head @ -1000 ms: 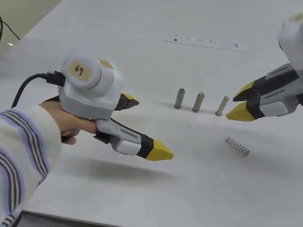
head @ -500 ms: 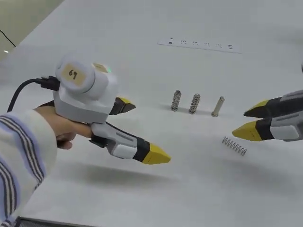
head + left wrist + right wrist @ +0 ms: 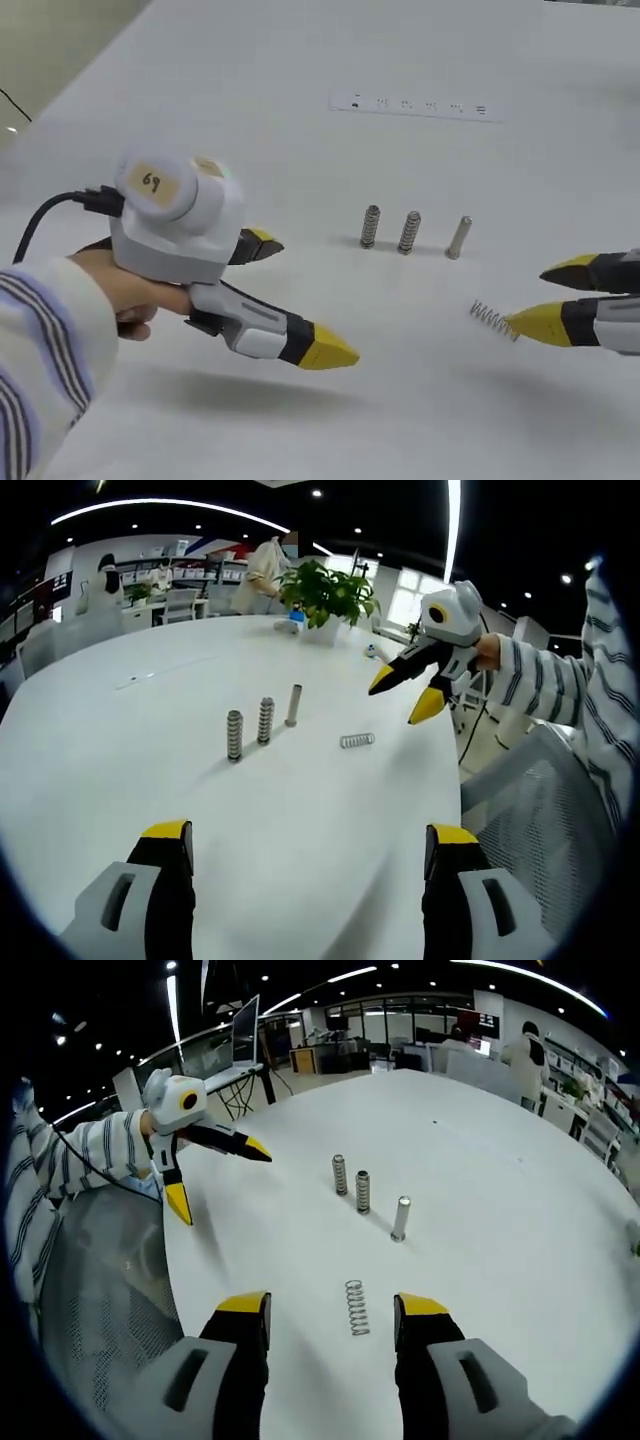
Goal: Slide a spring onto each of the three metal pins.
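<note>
Right gripper view: the loose spring (image 3: 355,1310) lies between my right gripper (image 3: 332,1302) fingers, which are apart. The head view puts it beside one tip. My left gripper (image 3: 310,830) fingers are apart too.

We see 1st pin (image 3: 370,227) & 2nd pin (image 3: 409,232) w/ springs on, 3rd pin (image 3: 458,238) bare, all upright; loose spring (image 3: 494,319) flat nearby.

The right tongs (image 3: 527,296) run off the head view's right edge; two upright springs (image 3: 370,227) cover their pins.

Bare pin (image 3: 458,238) right of two sprung pins (image 3: 408,232), loose spring (image 3: 492,318) lying before it, power strip (image 3: 417,105) behind
</note>
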A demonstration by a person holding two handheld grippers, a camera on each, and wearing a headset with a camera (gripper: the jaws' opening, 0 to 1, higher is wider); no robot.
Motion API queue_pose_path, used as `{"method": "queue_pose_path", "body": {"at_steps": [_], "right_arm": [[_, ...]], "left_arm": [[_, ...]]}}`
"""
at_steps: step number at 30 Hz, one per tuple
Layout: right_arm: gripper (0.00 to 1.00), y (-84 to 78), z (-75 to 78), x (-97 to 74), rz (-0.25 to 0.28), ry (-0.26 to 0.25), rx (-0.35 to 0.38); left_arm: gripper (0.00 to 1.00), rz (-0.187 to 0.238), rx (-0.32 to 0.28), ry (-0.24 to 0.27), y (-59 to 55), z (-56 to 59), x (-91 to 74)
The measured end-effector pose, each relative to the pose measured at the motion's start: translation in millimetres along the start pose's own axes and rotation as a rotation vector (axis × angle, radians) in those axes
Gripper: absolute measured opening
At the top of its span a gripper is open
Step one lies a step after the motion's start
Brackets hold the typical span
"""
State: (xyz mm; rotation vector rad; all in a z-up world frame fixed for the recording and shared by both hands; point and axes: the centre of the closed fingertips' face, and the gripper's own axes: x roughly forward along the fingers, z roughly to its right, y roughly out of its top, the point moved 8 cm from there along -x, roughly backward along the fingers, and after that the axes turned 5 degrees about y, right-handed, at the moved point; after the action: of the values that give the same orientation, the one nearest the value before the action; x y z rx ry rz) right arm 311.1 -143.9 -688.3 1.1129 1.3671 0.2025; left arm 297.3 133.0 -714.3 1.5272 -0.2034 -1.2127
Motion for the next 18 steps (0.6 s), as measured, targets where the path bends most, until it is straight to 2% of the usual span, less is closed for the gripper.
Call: {"method": "queue_pose_path", "body": {"at_steps": [2, 6, 11, 18], "right_arm": [[0.51, -3.6, -2.6, 0.9, 0.019, 0.001, 0.014], [0.49, -9.6, -8.0, 1.4, 0.042, 0.005, 0.037], [0.55, -18.2, -12.8, 4.2, 0.073, -0.007, 0.044], [0.63, -27.8, -15.5, 5.6, 0.113, 0.004, 0.088]], "left_arm": [[0.93, -0.002, 0.000, -0.001, -0.3, -0.1, -0.4], [0.93, -0.007, 0.001, 0.001, -0.7, -0.7, -1.0], [0.92, 0.005, -0.016, 0.008, 1.0, -1.5, -1.3], [0.94, 0.013, -0.029, 0.016, 3.1, -2.5, -0.6]]}}
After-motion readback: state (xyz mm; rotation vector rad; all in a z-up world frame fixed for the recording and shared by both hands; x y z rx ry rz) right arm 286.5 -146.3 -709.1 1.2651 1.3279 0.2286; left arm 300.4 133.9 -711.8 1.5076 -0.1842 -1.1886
